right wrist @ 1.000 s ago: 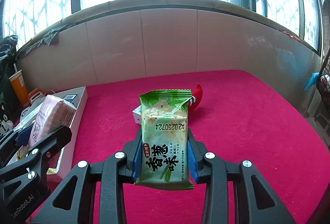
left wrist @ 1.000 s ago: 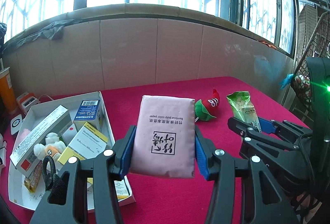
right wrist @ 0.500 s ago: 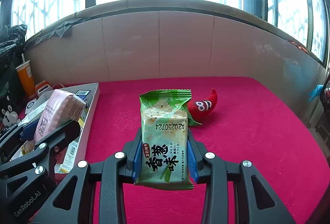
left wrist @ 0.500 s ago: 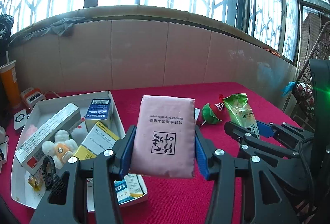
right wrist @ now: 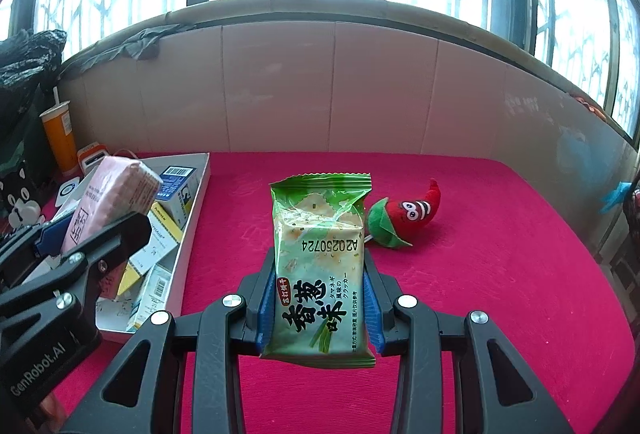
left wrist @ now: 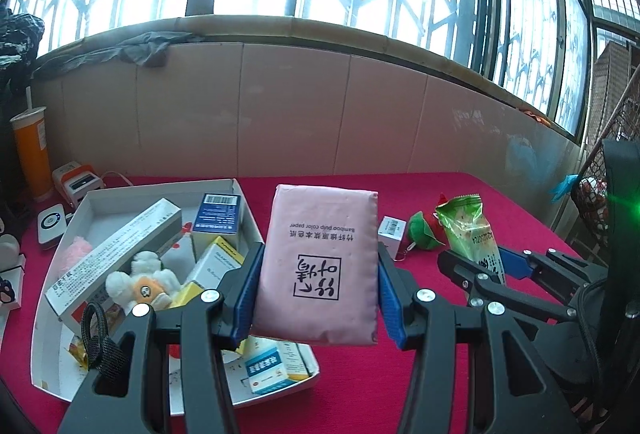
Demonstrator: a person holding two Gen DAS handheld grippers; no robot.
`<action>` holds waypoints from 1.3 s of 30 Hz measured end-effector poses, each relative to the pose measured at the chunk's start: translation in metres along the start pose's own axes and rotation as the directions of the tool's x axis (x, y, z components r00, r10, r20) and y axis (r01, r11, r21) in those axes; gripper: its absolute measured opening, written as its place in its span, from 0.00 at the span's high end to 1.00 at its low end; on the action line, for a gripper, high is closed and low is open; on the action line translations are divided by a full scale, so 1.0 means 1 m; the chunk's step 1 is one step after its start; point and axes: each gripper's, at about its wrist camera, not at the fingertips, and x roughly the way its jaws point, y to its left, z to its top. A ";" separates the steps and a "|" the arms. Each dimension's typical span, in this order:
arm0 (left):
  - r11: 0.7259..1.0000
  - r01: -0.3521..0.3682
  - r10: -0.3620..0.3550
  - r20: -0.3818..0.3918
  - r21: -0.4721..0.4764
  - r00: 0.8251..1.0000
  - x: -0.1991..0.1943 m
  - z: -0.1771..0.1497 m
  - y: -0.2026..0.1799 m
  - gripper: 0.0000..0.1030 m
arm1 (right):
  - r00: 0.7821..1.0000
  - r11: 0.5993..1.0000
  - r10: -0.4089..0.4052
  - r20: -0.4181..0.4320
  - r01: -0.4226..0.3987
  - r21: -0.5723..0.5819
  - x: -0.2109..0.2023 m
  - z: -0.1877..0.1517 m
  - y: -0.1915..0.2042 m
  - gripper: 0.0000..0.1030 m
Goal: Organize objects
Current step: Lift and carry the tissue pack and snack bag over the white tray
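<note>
Left gripper (left wrist: 316,298): clamping the pink tissue pack (left wrist: 318,266), holding it above the white tray's (left wrist: 52,374) right edge.
Right gripper (right wrist: 320,308): gripping the green cracker packet (right wrist: 320,274), lifting it over the red tablecloth (right wrist: 500,274).

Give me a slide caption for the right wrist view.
Right tool grips a green cracker packet above the red tablecloth, chili plush behind, white tray at left.
</note>
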 end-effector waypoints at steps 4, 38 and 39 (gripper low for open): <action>1.000 -0.015 0.016 0.008 -0.015 1.000 -0.003 0.001 0.011 0.51 | 1.000 1.000 0.007 -0.004 -0.007 -0.017 0.001 0.002 0.009 0.62; 0.972 -0.166 0.163 -0.029 -0.169 0.986 0.001 0.058 0.170 0.50 | 0.979 0.958 0.201 -0.026 -0.202 -0.206 0.014 0.038 0.136 0.61; 0.972 -0.162 0.158 -0.038 -0.170 0.987 0.004 0.061 0.174 0.50 | 0.978 0.955 0.207 -0.027 -0.208 -0.211 0.015 0.039 0.140 0.61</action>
